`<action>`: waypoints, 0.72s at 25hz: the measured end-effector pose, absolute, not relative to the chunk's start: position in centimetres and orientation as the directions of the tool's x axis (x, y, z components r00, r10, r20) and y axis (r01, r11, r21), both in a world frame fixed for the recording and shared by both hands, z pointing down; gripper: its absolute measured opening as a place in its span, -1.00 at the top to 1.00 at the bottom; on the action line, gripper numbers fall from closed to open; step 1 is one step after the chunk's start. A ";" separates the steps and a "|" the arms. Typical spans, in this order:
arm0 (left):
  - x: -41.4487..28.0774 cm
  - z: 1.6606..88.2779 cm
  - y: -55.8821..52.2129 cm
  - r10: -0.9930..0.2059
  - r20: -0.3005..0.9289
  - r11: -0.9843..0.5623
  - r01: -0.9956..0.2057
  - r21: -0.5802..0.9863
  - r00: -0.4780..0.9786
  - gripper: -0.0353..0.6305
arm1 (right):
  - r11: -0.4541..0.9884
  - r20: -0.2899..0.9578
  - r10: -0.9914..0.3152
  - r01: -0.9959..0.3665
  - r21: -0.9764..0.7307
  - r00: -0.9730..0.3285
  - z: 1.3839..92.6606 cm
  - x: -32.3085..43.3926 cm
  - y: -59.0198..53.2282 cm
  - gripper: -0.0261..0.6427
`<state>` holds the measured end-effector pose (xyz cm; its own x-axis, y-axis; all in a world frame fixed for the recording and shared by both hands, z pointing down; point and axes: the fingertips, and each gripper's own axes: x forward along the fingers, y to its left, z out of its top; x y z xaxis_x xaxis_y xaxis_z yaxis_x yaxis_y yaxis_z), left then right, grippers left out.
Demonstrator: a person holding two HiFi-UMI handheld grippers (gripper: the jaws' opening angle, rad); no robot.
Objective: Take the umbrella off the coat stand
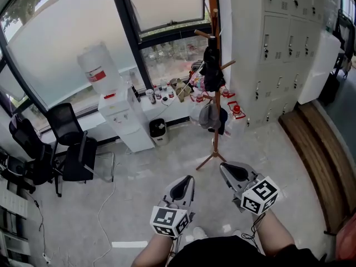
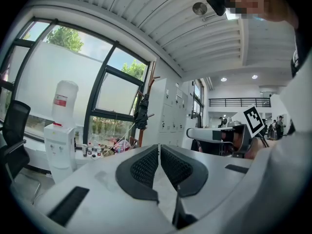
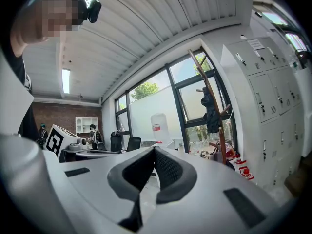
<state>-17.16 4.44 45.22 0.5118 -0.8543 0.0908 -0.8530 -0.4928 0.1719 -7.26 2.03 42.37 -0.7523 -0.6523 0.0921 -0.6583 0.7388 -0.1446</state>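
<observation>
Both tools are up in front of me and level, with nothing in them. The left tool has its jaws pressed together, pad against pad, and the right tool is closed the same way with nothing between the pads. So I'll need to open one before I can take anything. The umbrella is that dark, folded bundle hanging high on the coat stand, over by the window and just beside the white lockers, well apart from me across the floor. I can also see it past my right tool's jaws, a dark shape against the wooden pole. I reckon it's light, easy for one tool to carry. The outside is loose fabric, soft and probably slick, so a pinch on cloth alone could slide or just pull a fold loose. There should be a stiff shaft and ribs inside, so I want to close on the body of the bundle where that core backs up the pads, or on the handle end if I can find it. From here I can't tell which peg carries it, or whether it hangs by a strap or a hook. My guess is it has to come up and off the peg, not straight out. The stand looks slim on its spread feet, and a grey item hangs lower down, so a sideways tug could rock the whole stand.
</observation>
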 end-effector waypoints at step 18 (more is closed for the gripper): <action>-23.0 45.6 4.2 -0.848 0.080 -0.507 -0.845 0.168 0.524 0.81 | 0.735 0.105 -0.657 -0.666 -0.128 -0.746 43.1 -13.2 1.4 0.76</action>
<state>-22.98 4.21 45.63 0.5243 -0.8477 0.0804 -0.8454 -0.5070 0.1679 -13.19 1.36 43.13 -0.7463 -0.6573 0.1049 -0.6656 0.7352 -0.1281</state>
